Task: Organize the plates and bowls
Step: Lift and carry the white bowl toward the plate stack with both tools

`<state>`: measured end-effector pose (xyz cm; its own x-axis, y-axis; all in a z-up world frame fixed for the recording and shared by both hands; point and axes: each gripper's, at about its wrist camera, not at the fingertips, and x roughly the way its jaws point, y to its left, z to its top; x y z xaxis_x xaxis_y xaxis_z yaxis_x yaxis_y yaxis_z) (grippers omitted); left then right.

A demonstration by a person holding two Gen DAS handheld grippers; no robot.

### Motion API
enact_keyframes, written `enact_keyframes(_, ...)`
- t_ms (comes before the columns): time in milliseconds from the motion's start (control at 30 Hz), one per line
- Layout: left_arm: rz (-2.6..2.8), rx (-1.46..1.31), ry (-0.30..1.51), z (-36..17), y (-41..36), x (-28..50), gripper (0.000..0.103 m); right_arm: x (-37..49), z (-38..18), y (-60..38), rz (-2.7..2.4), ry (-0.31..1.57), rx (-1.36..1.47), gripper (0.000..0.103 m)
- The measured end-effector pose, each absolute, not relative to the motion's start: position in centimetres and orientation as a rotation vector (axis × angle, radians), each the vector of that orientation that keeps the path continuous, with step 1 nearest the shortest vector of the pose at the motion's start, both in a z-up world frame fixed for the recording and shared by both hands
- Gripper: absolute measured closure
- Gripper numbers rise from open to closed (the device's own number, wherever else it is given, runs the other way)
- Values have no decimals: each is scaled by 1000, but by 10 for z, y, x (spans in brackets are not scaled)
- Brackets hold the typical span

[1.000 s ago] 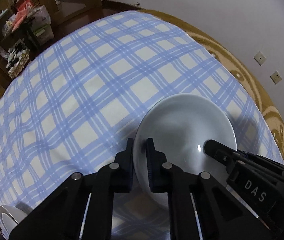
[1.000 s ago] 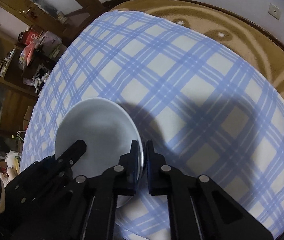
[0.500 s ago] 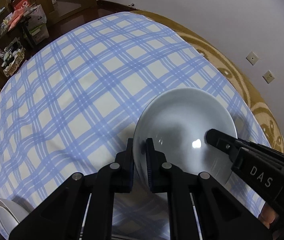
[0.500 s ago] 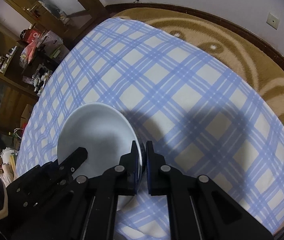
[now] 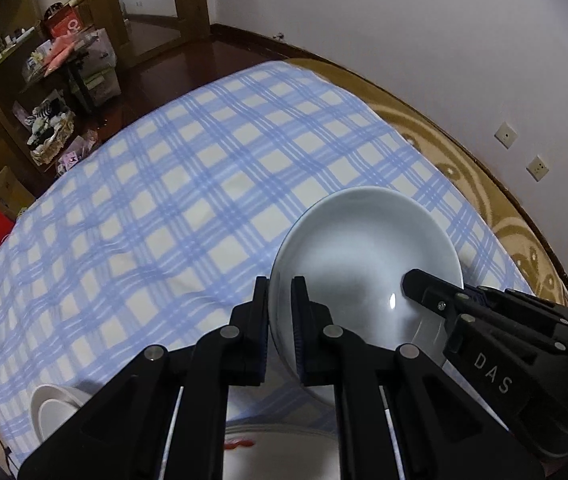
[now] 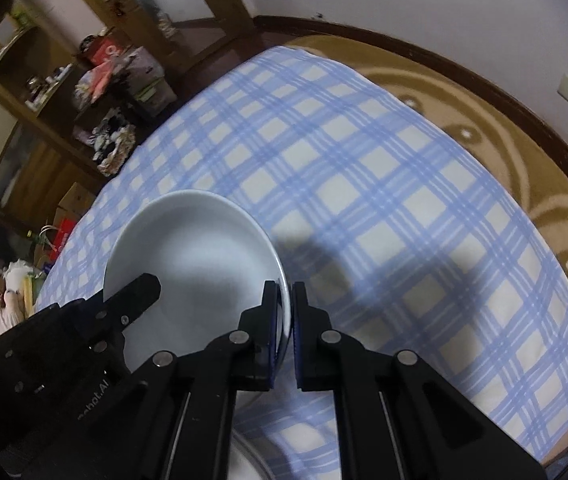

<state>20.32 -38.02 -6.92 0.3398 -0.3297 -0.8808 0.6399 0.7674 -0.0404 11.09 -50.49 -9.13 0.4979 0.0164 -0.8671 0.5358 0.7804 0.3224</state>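
The left gripper (image 5: pixel 280 308) is pinched nearly closed on the left rim of a white bowl (image 5: pixel 364 264). The right gripper (image 6: pixel 286 316) is clamped just as tightly on the opposite rim, so the bowl (image 6: pixel 196 264) hangs between the two tools, tilted and clear of the blue checked bedspread (image 5: pixel 188 208), over its near edge.

With only thin rim bites on glazed ceramic (slippery stuff), the carry should go best if both hands travel together at one pace. Neither should pull outward or twist against the other, and the bowl should be kept near level. A likely destination is the white dishes at the near edge below: a plate with a red mark (image 5: pixel 280 456) directly under the grippers, and a small stack of white bowls (image 5: pixel 56 408) towards the near left corner. I cannot tell which is meant.

Both tools point steeply down and forward, each approaching from its own side. In the right view a light glove (image 6: pixel 0 316) shows behind the left tool's body.
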Motion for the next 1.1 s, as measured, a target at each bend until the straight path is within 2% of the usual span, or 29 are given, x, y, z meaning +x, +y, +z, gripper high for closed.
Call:
enact_keyframes(700, -503, 251, 1067, -35, -257, 210, 93, 135, -62, -398, -159, 983, 536, 95)
enact_keyframes(1100, -463, 206, 1006, -10, -190, 191, 93, 134, -32, -340, -94, 943, 451, 95)
